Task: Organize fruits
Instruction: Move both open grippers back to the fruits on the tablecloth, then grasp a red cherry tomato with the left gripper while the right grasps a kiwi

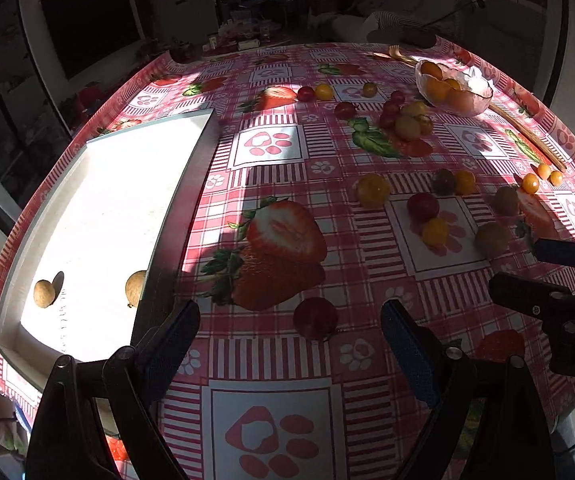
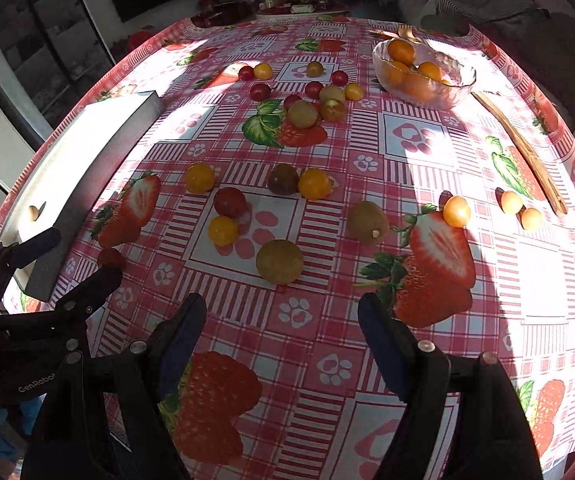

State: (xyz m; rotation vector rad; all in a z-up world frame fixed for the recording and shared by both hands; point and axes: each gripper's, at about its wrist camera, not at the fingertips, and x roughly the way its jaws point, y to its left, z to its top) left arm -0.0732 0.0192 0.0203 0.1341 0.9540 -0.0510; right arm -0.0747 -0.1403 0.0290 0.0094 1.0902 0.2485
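Several small fruits lie loose on the strawberry-print tablecloth: red and yellow cherry tomatoes, brown round ones and pale orange berries. My left gripper [image 1: 289, 314] is open low over the cloth, and a dark red tomato [image 1: 315, 323] lies just ahead between its fingertips. Beside it on the left, the white tray [image 1: 191, 184] holds two brown fruits [image 1: 44, 293]. My right gripper [image 2: 281, 308] is open too, nothing between its fingers, with a brown fruit [image 2: 279, 262] right in front. A glass bowl [image 2: 463, 80] at the far right holds orange fruits.
A long wooden stick [image 2: 523, 152] lies beside the bowl toward the right table edge, with a gold fork [image 2: 403, 32] behind the bowl. The left gripper [image 2: 87, 255] shows at the right wrist view's left edge. Dark room furniture lies beyond the table.
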